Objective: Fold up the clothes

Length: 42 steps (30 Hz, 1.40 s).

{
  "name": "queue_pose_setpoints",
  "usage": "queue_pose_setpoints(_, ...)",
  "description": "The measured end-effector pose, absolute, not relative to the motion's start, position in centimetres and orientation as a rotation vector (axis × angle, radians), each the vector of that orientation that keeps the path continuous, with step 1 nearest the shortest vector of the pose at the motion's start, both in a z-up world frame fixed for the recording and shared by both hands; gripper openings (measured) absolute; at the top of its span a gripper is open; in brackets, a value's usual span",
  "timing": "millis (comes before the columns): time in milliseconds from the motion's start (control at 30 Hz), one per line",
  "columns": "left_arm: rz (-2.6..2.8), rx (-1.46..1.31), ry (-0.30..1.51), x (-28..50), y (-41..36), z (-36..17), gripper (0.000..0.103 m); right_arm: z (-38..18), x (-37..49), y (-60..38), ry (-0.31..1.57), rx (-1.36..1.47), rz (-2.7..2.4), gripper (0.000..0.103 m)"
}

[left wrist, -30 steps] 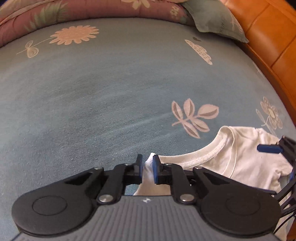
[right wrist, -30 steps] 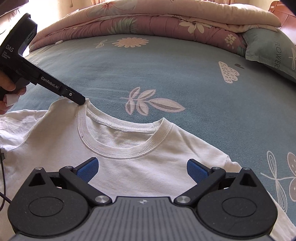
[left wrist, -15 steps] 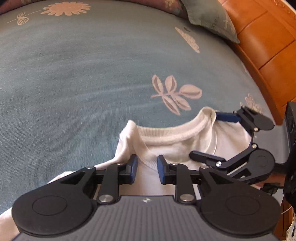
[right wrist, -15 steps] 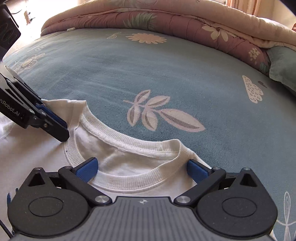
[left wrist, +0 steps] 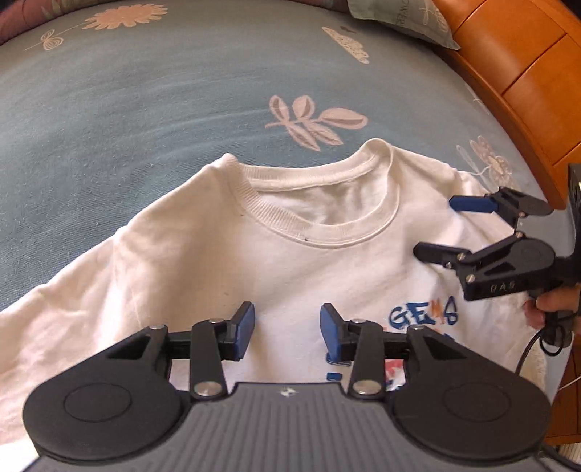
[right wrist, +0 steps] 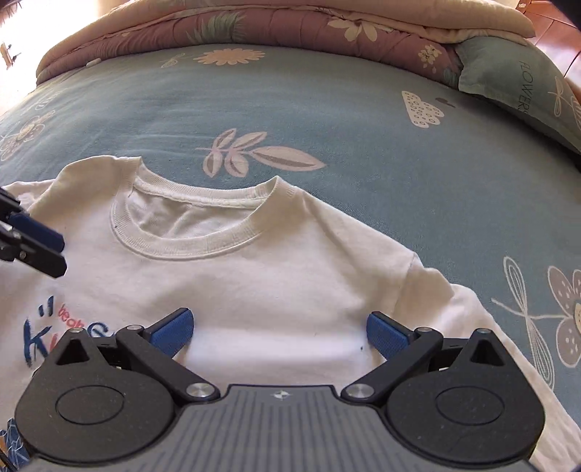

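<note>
Both tongs open, empty: left tongs [left wrist: 287,332] and right tongs [right wrist: 279,336] above chest of one white T-shirt [left wrist: 308,261], spread flat on blue floral bed [left wrist: 127,109]. Shirt print partly readable: "GE". Right tongs body marked "DAS". One pillow [right wrist: 519,87] beyond shirt collar reads "FLOWER".

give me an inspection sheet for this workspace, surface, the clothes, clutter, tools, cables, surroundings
Surface: blue floral bedsheet, smooth.
Job's things: white t-shirt lying flat, print side up, collar away from the cameras, unfolded.
Clutter: nothing seen.
Grippers: left tool open above the shirt front; right tool wide open above the shirt, holding nothing.
Cables: black cable hanging by the hand.
Surroundings: rolled quilt, pillow, wooden headboard.
</note>
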<state>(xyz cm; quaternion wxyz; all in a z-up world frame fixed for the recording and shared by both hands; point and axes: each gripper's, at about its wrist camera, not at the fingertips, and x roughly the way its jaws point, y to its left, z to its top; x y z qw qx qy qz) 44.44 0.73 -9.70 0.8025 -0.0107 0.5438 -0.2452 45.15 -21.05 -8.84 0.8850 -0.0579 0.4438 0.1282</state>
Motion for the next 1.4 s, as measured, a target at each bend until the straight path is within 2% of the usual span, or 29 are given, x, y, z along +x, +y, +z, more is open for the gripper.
queue_pose_setpoints(300,-0.444,-0.087,1.14,44.7,1.4,-7.9,0.042,-10.5,47.6,-21.7,0.92,-0.072,0.235,0.103)
queue_pose_setpoints(700,-0.257,-0.171,1.045,44.0,11.5,-6.0,0.043,-6.8,49.0,-17.8,0.97,0.01,0.426,0.103)
queue_pose_setpoints(833,-0.226,-0.117,1.002,46.2,13.3,-6.3,0.039,-5.9,49.5,-16.2,0.981,0.035,0.48,0.103)
queue_pose_setpoints(867,-0.234,-0.095,1.004,46.8,13.6,-6.5,0.034,-5.8,49.7,-15.7,0.98,0.04,0.487,0.103)
queue_pose_setpoints(1000,-0.268,-0.003,1.009,48.8,14.3,-7.3,0.033,-5.7,50.4,-13.6,0.979,0.06,0.517,0.103)
queue_pose_setpoints(1233,-0.387,0.283,1.019,47.5,12.2,-9.1,0.034,-6.1,50.6,-12.6,0.992,0.09,0.524,0.103)
queue_pose_setpoints(1300,-0.389,0.326,1.016,46.9,11.5,-9.0,0.028,-6.2,50.5,-12.4,0.996,0.084,0.525,0.103)
queue_pose_setpoints(1367,-0.395,0.368,1.022,46.3,10.8,-8.8,0.002,-6.3,50.5,-12.1,1.001,0.079,0.526,0.103)
queue_pose_setpoints(1400,-0.394,0.385,1.022,46.0,10.6,-8.6,0.0,-6.3,50.5,-12.0,1.003,0.076,0.527,0.103)
